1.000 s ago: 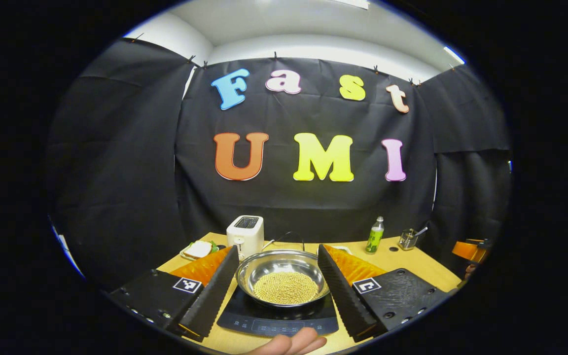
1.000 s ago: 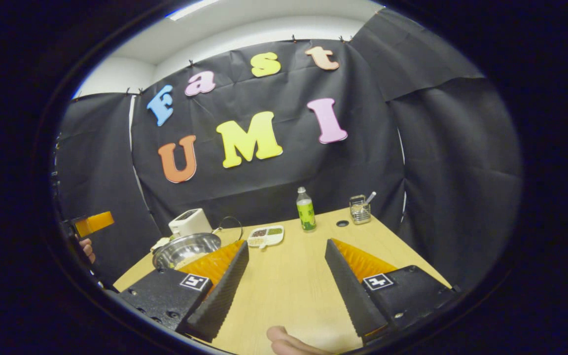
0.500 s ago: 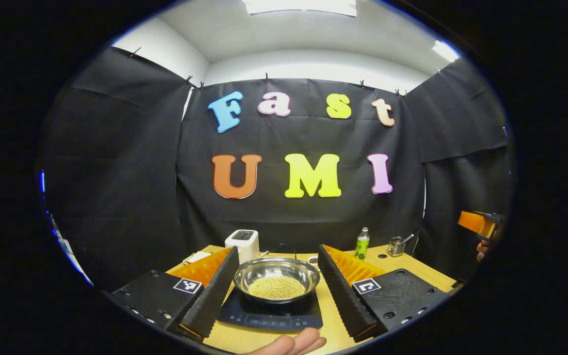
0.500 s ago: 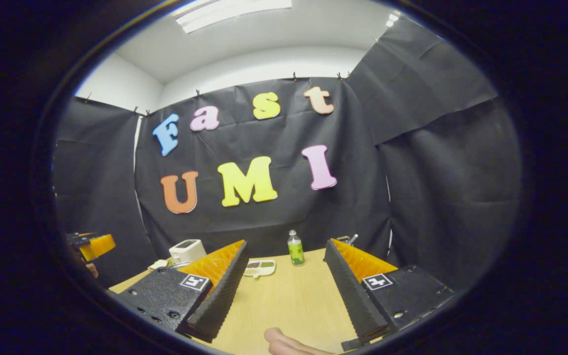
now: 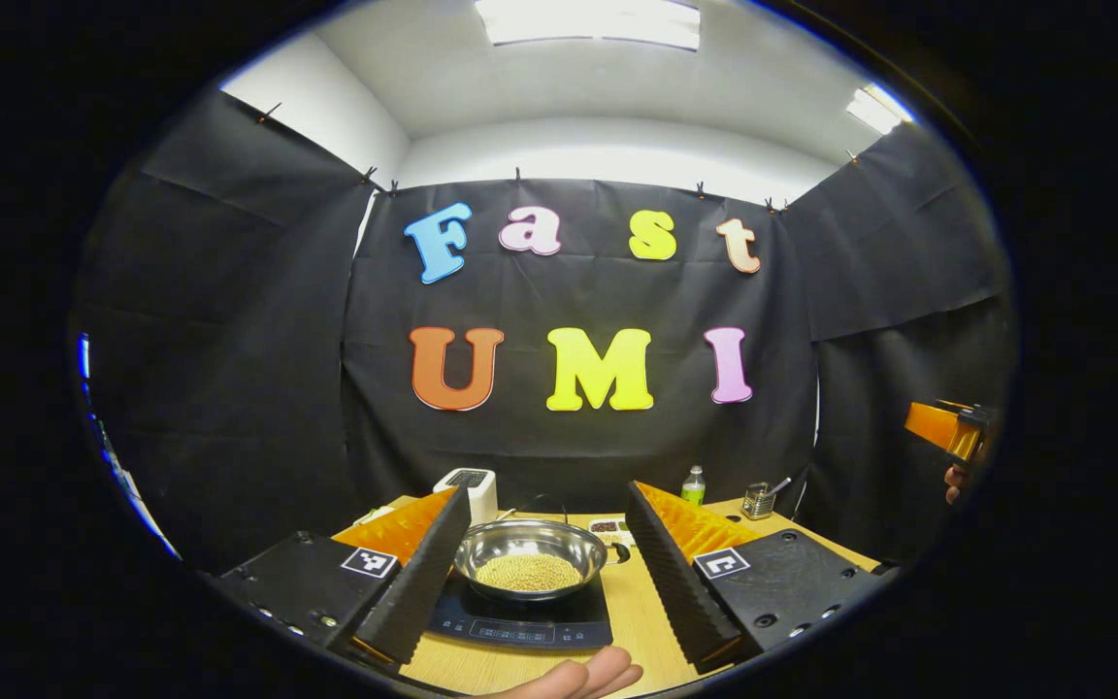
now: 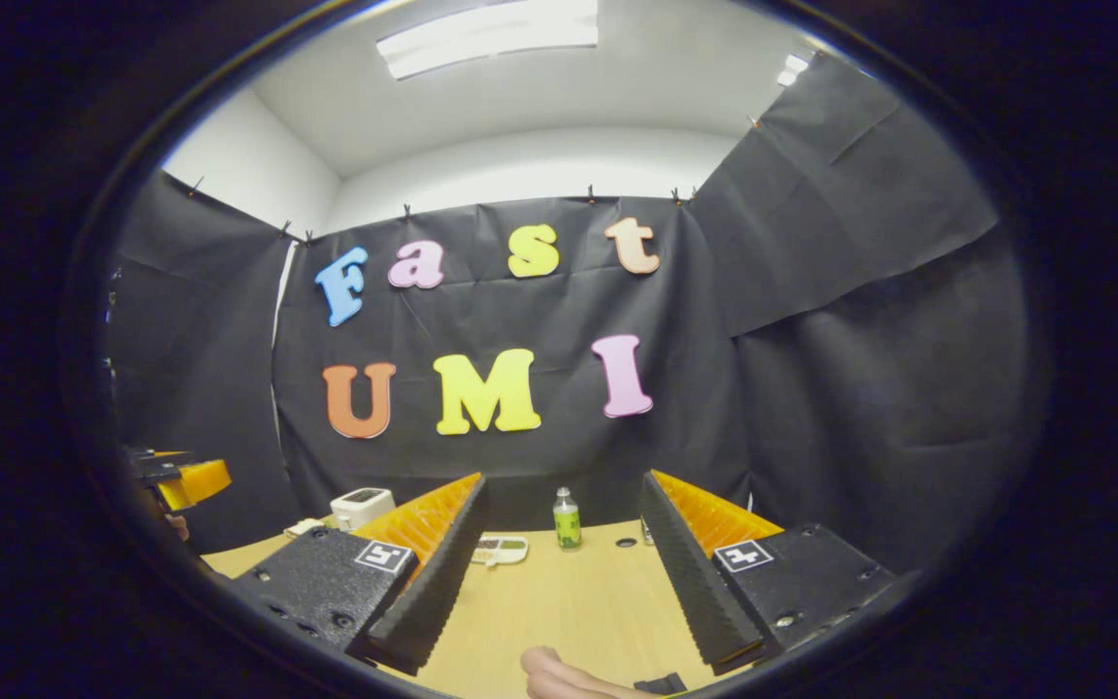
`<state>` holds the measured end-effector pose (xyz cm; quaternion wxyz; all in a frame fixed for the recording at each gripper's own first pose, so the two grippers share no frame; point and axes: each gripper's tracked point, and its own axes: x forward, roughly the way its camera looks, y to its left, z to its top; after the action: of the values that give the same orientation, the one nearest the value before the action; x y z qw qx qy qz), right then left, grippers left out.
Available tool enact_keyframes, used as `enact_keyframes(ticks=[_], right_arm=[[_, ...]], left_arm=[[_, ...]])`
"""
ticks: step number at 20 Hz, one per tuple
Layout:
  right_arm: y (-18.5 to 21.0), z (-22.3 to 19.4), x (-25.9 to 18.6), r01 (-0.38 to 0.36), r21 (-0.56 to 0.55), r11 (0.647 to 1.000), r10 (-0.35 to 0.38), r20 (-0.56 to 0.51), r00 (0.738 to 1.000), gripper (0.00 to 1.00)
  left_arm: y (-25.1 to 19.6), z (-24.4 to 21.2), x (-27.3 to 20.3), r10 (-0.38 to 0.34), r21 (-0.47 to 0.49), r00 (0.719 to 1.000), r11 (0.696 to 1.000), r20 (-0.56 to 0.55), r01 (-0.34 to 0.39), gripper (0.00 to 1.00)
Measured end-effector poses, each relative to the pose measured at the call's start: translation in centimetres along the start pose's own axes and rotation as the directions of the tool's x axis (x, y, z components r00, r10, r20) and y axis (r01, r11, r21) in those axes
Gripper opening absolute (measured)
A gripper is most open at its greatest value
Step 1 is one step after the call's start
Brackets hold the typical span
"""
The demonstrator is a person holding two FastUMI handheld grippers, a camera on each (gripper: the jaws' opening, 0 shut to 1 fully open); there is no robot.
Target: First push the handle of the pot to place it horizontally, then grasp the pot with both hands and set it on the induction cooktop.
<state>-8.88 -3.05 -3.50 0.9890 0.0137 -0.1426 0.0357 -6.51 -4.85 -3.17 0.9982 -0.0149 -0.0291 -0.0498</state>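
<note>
Left hand-held gripper (image 5: 540, 573): dark screwed plates with square markers

The pot's handle (image 5: 532, 505) is mostly hidden behind its rim, and the small tray (image 5: 608, 528) seems partly covered.

pot (image 5: 530, 555): shiny silver, filled with pale yellow beads; seen between the left tongs (image 5: 538, 582)
induction cooktop (image 5: 520, 621): glossy black, under the pot
toaster (image 5: 467, 488): white, dark top
bottle (image 6: 567, 519): clear, green label, white cap; between the right tongs (image 6: 554, 592)
tabletop (image 6: 559, 602): light wood grain
tray (image 6: 498, 550): white, with dark and green fillings
</note>
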Motion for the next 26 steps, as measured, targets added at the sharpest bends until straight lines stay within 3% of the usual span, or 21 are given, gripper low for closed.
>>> enact_keyframes(ticks=[11,26], right_arm=[[-0.4,0.8,-0.8,-0.003,-0.022,1.0,0.003,0.021,1.0,0.96],[0.7,0.5,-1.3,-0.06,-0.031,0.998,0.061,0.038,0.997,0.96]], left_arm=[[-1.9,0.2,-0.2,-0.057,0.034,0.998,0.998,0.002,0.057,0.95],[-2.2,-1.0,0.0,-0.05,0.051,0.999,0.997,-0.02,0.051,0.95]])
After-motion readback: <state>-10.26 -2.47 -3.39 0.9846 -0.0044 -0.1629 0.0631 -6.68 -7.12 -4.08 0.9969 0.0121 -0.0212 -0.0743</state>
